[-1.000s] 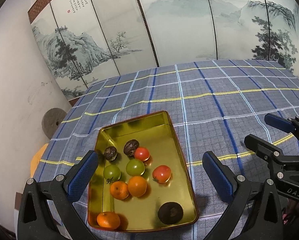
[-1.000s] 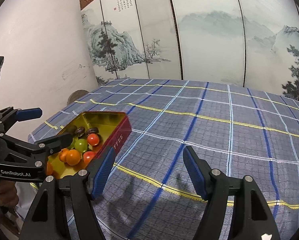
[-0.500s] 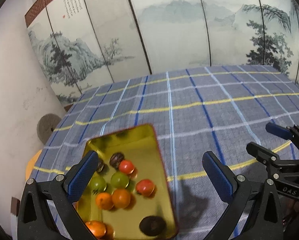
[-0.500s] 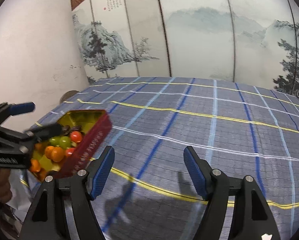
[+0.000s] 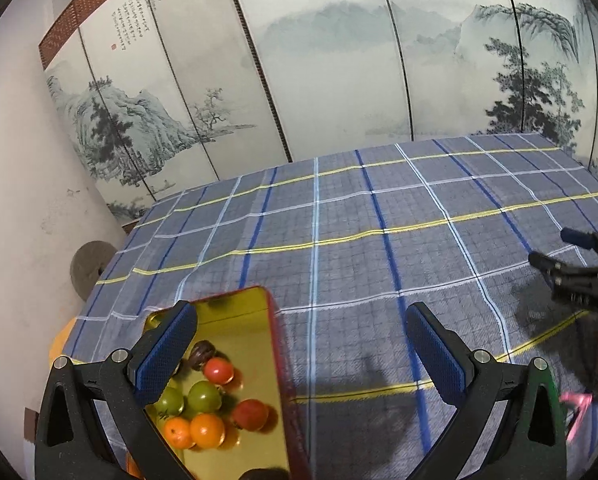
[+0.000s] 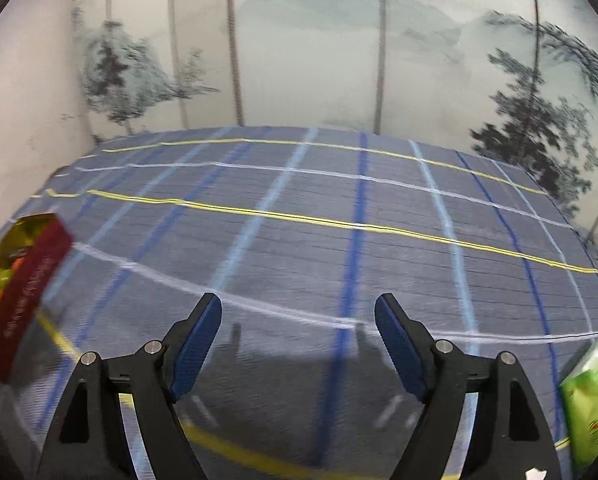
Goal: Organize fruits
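A gold tin tray (image 5: 241, 312) with red outer walls sits at the table's near left and holds several small fruits: red tomatoes (image 5: 218, 370), green ones (image 5: 204, 396), oranges (image 5: 207, 430) and dark brown ones (image 5: 202, 352). My left gripper (image 5: 299, 344) is open and empty, its left finger over the tray. My right gripper (image 6: 297, 330) is open and empty above bare cloth; it also shows in the left wrist view (image 5: 571, 256). The tray shows at the right wrist view's left edge (image 6: 23, 292).
The table has a blue plaid cloth (image 5: 379, 240) with yellow and white lines. A painted folding screen (image 5: 339, 60) stands behind it. A green packet (image 6: 591, 392) lies at the near right. A round grey stone (image 5: 89, 266) leans at the left wall.
Both grippers swung right. The tray slid toward the lower left of the left wrist view and to the left edge of the right wrist view. The green packet came into view.
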A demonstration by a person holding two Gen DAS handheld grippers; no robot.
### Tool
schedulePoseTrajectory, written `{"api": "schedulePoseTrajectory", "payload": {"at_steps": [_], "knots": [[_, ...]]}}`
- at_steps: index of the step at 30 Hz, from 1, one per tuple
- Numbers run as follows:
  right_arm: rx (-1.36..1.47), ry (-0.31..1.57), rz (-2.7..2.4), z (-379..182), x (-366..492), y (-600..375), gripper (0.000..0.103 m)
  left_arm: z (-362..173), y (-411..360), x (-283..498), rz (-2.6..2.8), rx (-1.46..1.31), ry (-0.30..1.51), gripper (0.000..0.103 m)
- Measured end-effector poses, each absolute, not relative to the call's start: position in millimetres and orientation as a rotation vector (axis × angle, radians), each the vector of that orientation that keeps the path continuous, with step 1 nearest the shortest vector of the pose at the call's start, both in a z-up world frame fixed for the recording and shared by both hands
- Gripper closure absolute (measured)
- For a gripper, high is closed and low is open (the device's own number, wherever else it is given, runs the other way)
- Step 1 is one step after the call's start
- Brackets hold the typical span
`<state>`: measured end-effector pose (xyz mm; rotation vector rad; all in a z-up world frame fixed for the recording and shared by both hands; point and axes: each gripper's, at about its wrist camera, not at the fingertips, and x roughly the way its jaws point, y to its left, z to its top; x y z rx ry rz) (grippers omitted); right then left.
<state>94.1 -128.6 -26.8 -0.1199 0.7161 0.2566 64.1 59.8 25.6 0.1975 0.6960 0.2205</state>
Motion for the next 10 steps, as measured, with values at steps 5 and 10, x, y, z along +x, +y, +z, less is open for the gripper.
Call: {"api": "schedulePoseTrajectory", "payload": {"at_steps": [5, 10], "knots": [[-0.112, 0.779, 0.176, -37, 124, -160, 0.026, 22, 45, 75, 0.211, 0.229, 0.703, 0.0], [-0.105, 0.82, 0.131, -46, 141, -176, 0.019, 19, 33, 87, 0.193, 0.242, 0.718, 0.0]]}}
